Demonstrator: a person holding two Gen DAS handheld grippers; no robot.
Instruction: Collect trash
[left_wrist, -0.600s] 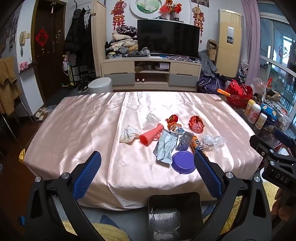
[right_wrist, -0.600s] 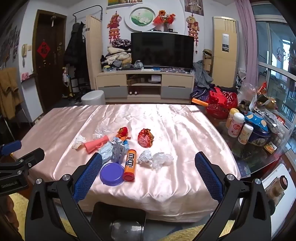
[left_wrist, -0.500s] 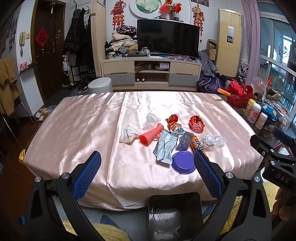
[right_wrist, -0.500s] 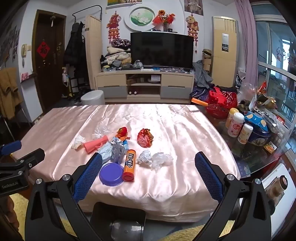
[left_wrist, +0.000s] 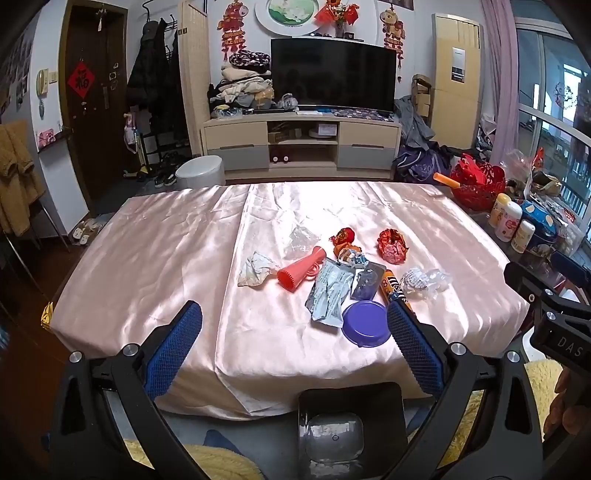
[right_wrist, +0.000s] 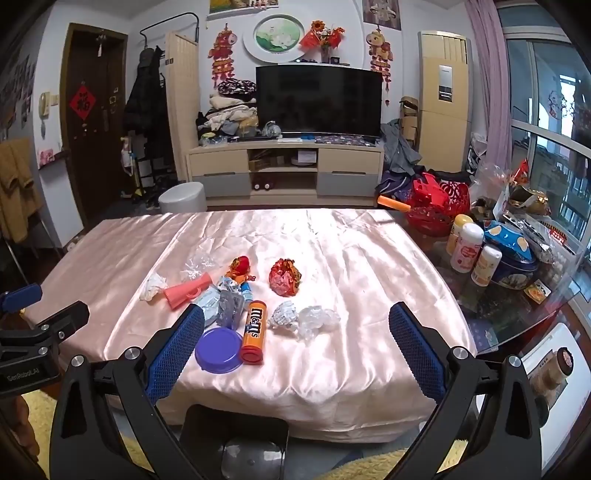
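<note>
Trash lies in a cluster on the pink satin table cloth (left_wrist: 166, 258): a crumpled white tissue (left_wrist: 255, 268), a coral plastic horn (left_wrist: 301, 268), a silver foil pouch (left_wrist: 328, 293), a purple lid (left_wrist: 365, 323), an orange candy tube (right_wrist: 254, 330), a red crumpled wrapper (left_wrist: 392, 246) and clear crumpled plastic (right_wrist: 317, 320). My left gripper (left_wrist: 293, 325) hangs open over the near table edge, short of the pile, nothing between its blue pads. My right gripper (right_wrist: 295, 325) is open too, empty, with the tube and clear plastic seen between its fingers farther off.
A black bin (left_wrist: 351, 417) stands on the floor below the near table edge. Bottles (right_wrist: 466, 246), a blue tin (right_wrist: 515, 266) and a red basket (right_wrist: 432, 218) crowd the glass side table on the right. A TV stand (left_wrist: 301, 146) and white stool (left_wrist: 201, 170) lie beyond.
</note>
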